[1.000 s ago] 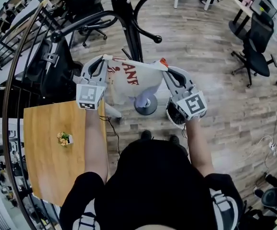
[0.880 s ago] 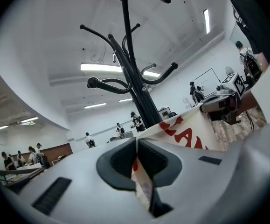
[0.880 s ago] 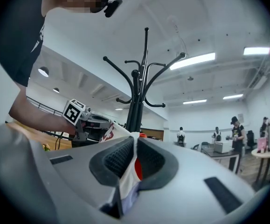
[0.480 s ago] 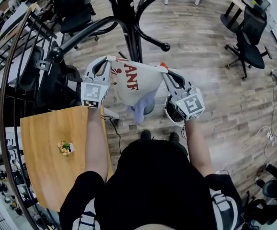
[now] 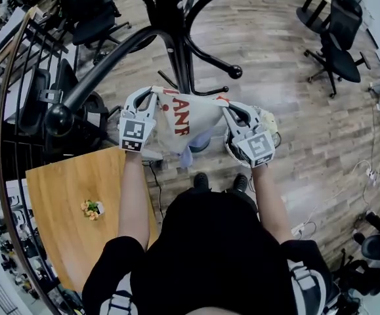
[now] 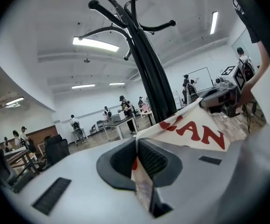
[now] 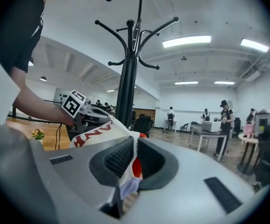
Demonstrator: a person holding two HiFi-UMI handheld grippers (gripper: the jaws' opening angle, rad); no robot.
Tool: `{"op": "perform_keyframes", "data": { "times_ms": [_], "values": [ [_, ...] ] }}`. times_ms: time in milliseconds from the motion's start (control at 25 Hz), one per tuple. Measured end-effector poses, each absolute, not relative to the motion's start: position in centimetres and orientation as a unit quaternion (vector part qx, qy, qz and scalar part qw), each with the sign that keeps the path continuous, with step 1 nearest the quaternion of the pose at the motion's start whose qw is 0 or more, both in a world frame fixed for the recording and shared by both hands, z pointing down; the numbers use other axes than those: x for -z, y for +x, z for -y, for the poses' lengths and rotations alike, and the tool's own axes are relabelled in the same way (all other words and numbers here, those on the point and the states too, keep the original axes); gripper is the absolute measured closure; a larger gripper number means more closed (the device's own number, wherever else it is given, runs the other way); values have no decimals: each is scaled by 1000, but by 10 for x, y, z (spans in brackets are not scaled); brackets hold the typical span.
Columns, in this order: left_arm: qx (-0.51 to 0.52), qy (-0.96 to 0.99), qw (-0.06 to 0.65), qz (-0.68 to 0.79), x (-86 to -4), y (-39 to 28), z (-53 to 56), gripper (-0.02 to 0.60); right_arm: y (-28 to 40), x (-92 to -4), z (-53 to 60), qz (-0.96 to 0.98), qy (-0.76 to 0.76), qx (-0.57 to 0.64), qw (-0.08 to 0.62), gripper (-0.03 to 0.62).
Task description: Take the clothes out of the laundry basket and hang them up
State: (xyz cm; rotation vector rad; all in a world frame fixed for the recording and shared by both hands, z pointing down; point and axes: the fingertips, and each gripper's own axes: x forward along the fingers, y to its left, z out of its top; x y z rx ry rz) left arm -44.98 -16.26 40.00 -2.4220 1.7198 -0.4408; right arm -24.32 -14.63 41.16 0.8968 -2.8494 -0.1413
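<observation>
both grippers pinch the white shirt with red lettering (image 5: 188, 115): the left gripper (image 5: 153, 96) on one top corner, the right gripper (image 5: 225, 108) on the other, jaws pressed tight on cloth. the shirt hangs stretched between them, in the air just in front of the coat stand (image 5: 175, 44). to hang it well, keep that edge taut, raise it above a hook, and lower the neck over the tip before releasing. the pale round thing (image 5: 268, 121) beside the right gripper may be the laundry basket.

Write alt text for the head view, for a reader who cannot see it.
Seen from above, a person holds a white garment with red lettering stretched between the left gripper and right gripper, each shut on one end. A black coat stand stands just beyond; a wooden table sits at left.
</observation>
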Motion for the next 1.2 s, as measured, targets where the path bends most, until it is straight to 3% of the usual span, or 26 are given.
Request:
{"op": "perform_keyframes", "data": {
  "times_ms": [560,1200],
  "values": [
    [163,-824,-17,-542,-486,-440,160,551,-248,-502,137,942,291,-24,168,556],
    [166,-829,-58,-530,-522,-433,137,548,-263,-535,126,945,260,-53,190,513]
  ]
}}
